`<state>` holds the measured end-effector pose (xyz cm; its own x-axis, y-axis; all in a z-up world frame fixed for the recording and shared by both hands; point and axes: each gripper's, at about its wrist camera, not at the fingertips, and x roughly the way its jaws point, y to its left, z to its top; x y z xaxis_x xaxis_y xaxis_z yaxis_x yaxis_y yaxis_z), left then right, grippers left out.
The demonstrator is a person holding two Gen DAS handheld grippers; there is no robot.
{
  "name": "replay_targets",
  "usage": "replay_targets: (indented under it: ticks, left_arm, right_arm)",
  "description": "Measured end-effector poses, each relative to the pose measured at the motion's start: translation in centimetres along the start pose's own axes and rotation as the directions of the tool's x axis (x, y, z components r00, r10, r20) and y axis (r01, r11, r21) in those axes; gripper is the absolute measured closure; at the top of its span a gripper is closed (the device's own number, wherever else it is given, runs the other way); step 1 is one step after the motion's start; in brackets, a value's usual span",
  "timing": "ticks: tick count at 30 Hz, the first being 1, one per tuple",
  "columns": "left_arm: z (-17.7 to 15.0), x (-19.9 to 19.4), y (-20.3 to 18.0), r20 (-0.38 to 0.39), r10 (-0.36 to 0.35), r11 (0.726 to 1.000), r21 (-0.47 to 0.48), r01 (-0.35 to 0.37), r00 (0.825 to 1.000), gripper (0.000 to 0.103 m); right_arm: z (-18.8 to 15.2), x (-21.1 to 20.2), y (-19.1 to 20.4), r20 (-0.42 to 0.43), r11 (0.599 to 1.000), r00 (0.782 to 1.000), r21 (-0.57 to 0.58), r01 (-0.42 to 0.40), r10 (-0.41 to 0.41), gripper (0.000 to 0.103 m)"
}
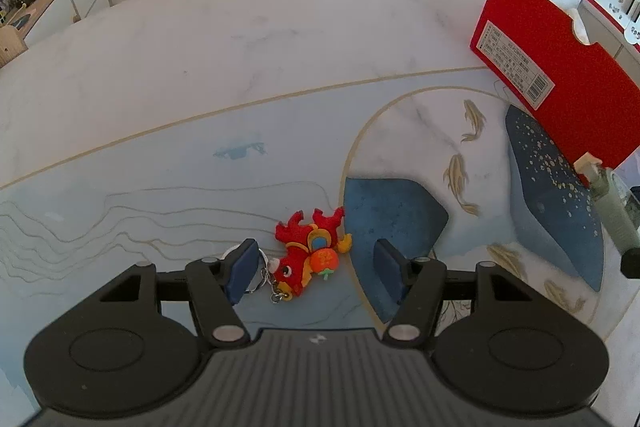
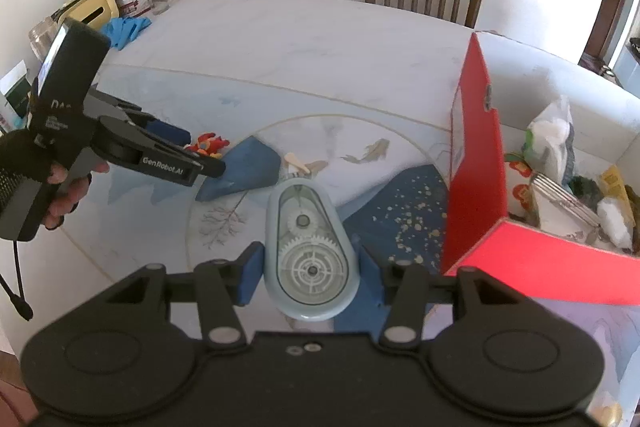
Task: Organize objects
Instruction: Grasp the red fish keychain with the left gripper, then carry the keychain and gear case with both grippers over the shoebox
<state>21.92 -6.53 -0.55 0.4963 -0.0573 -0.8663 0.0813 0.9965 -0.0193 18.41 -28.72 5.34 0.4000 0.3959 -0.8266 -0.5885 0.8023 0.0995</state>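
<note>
Position of the small red plush keychain toy (image 1: 310, 253) governs what we judge to be the coming move: it lies flat on the pale marble-patterned counter (image 1: 248, 39), between the two blue pads of the left gripper (image 1: 316, 269) and slightly beyond them. Its long axis runs diagonally, antlers pointing away and to the right, metal key ring (image 1: 264, 273) at the near left end beside the left pad. The left gripper's fingers (image 1: 242, 269) stand about half open with clear gaps on both sides of the toy; nothing is held. We judge the left hand far nearer to the toy than the right.

The right gripper (image 2: 310, 277) has its fingers (image 2: 250, 277) closed on a pale blue oval tape dispenser with a clear window showing white gears (image 2: 308, 247). The dispenser's long axis points straight ahead along the fingers, and it appears raised off the counter.

The open red cardboard box (image 2: 476, 163) stands to the right of both grippers, already holding packets and other small items. We take the box as the likely destination. The dispenser sits just left of the box wall, so the right hand would need to travel right and over the rim; the toy lies well apart from the box.
</note>
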Motion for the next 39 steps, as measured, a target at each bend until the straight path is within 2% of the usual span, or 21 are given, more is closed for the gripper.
replay_targets:
  ticks: [4, 8, 15, 21, 29, 39]
  left_arm:
    - [0.0, -0.1, -0.4, 0.009, 0.026, 1.0, 0.012, -0.026, 1.0, 0.059]
    - [0.0, 0.0, -0.8, 0.017, 0.038, 0.999, 0.002, -0.038, 0.999, 0.064]
    - [0.2, -0.5, -2.0, 0.024, 0.037, 0.999, -0.022, -0.036, 0.999, 0.065]
    - [1.6, -2.6, -4.2, 0.054, 0.011, 1.0, -0.021, -0.01, 0.998, 0.065]
    - [5.2, -5.9, -9.0, 0.108, -0.053, 0.998, 0.029, 0.05, 0.993, 0.065]
    - [9.6, -8.3, -15.9, 0.18, -0.129, 0.99, 0.088, 0.115, 0.975, 0.065]
  right_arm:
    - [-0.1, -0.5, -0.5, 0.004, 1.0, 1.0, 0.004, -0.008, 0.008, 0.052]
    - [-0.3, -1.0, -1.1, 0.004, 1.0, 1.0, 0.012, -0.009, 0.009, 0.052]
    - [0.1, -2.2, -2.4, 0.018, 0.999, 1.0, 0.033, -0.014, 0.014, 0.052]
    - [0.8, -4.1, -4.2, 0.058, 0.999, 0.998, 0.045, -0.018, 0.016, 0.052]
    - [1.6, -6.3, -7.5, 0.1, 0.998, 0.995, 0.056, 0.001, -0.007, 0.052]
    - [1.6, -8.5, -12.5, 0.137, 0.995, 0.989, 0.087, 0.051, -0.063, 0.053]
